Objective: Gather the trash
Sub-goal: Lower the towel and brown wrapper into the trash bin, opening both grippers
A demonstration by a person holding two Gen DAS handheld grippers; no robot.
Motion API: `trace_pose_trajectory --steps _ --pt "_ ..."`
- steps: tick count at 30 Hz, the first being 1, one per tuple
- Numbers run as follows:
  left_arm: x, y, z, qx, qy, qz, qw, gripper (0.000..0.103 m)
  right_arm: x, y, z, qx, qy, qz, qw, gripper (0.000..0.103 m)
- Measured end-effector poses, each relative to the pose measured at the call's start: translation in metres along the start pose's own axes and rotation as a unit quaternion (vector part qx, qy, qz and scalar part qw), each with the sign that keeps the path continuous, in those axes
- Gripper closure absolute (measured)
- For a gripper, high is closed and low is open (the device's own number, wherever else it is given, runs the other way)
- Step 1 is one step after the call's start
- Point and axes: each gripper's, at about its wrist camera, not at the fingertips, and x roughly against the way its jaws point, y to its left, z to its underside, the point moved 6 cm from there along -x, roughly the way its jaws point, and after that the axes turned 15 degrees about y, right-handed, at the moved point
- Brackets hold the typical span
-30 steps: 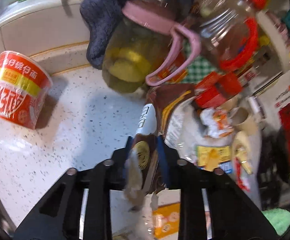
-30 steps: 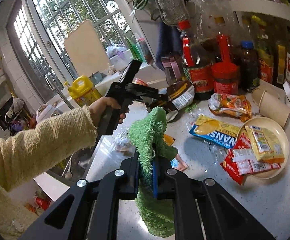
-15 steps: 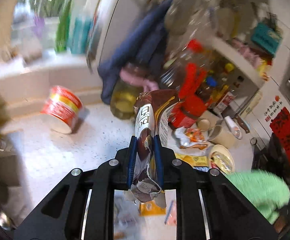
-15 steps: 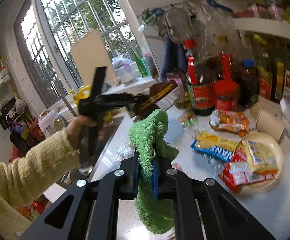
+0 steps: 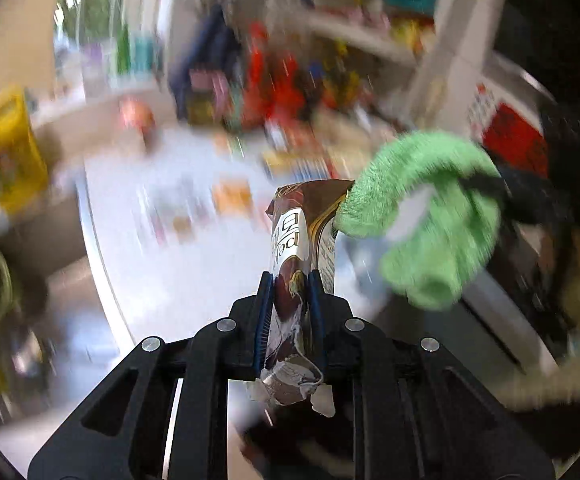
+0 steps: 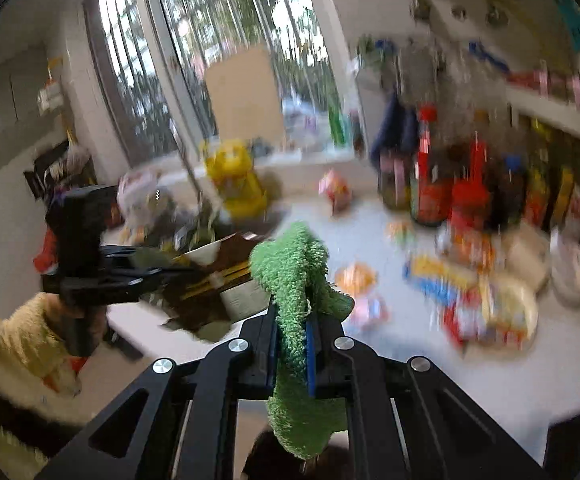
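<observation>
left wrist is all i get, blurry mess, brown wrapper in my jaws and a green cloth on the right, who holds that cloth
Observer: The right gripper does; it is shut on the green cloth, which droops below its fingers.
Operator: can you see my whole gripper from there
Observer: Yes. In the right wrist view the left gripper sits at the left, held by a hand in a fuzzy yellow sleeve, the brown wrapper sticking out sideways towards the cloth.
Operator: whats behind it
Observer: A big barred window, too blurred in your view.
</observation>
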Motion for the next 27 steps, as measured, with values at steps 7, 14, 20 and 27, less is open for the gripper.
trace_pose_trajectory --steps 7,14,20,27 --pt "-0.098 -0.027 0.111 0.035 0.158 0.038 0.986 0.085 -0.056 -0.007 0.102 -0.053 0.161 -0.021 0.985 0.093" --pt "-0.237 -0.003 0.13 0.048 0.217 0.008 0.975 0.082 -0.175 -0.043 0.178 -0.061 0.242 0.018 0.968 0.093" --pt "-0.299 0.009 0.136 0.048 0.253 -0.037 0.9656 0.075 -0.241 -0.081 0.214 -0.069 0.271 0.076 0.957 0.06" --pt "-0.255 -0.011 0.126 0.042 0.222 -0.066 0.9718 0.041 -0.193 -0.086 0.204 -0.097 0.24 0.107 0.96 0.005"
